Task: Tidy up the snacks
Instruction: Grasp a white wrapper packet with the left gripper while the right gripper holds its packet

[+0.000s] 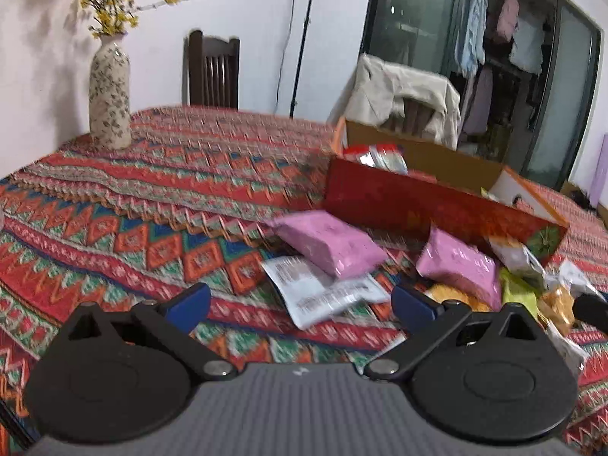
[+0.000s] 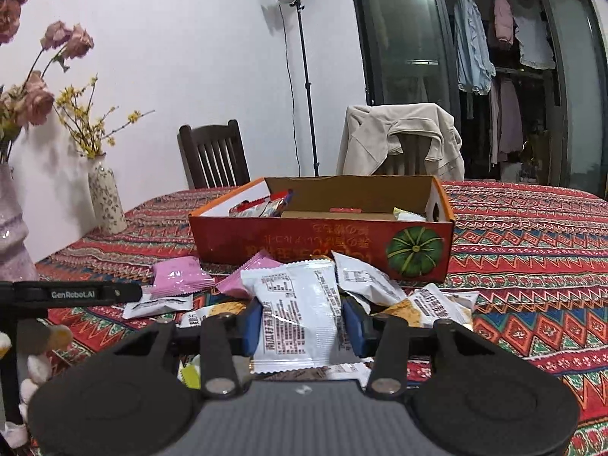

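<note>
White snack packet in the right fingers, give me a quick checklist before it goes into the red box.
1. Grip: right gripper has both blue fingers pressed on the white packet. ok.
2. Only one packet held: nothing else seen between the fingers. ok.
3. Red box open at the top: ok.
4. Room inside: some packets already in it, bare cardboard floor showing. ok.
5. Path: the pile of packets lies between the gripper and the box, so lift over it. cannot tell if clearance is enough.
6. Left gripper out of the way: open, empty, off to the left side. ok.
</note>
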